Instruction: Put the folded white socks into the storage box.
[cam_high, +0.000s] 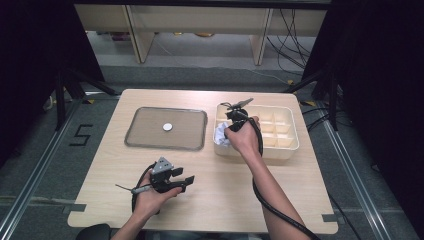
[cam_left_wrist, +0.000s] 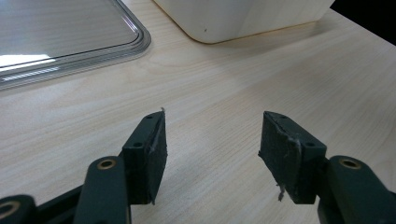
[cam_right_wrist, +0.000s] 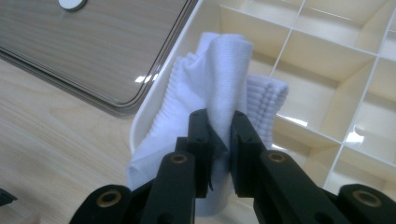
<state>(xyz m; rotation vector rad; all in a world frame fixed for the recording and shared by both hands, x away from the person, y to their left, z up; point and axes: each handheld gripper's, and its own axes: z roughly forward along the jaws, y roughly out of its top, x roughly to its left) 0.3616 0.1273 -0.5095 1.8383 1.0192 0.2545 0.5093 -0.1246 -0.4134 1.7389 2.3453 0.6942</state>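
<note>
The right gripper (cam_right_wrist: 219, 140) is clamped on a white cloth (cam_right_wrist: 219, 79) at the left end of the divided cream box (cam_right_wrist: 327, 88); the cloth rises above the box wall. The left gripper (cam_left_wrist: 212, 154) stands wide with nothing between its jaws, over the bench (cam_left_wrist: 224, 84) near the tray (cam_left_wrist: 70, 37).

In the right gripper view, the lower part of the crumpled white ribbed cloth (cam_right_wrist: 219, 88) is hidden behind the black right tongs (cam_right_wrist: 219, 140). The small round white disc (cam_right_wrist: 71, 3) on the clear rimmed plastic tray (cam_right_wrist: 116, 100) is cut off by the top edge. From the high view, the person's right hand (cam_high: 245, 136) covers most of the cloth, and the disc is too small to identify.
</note>
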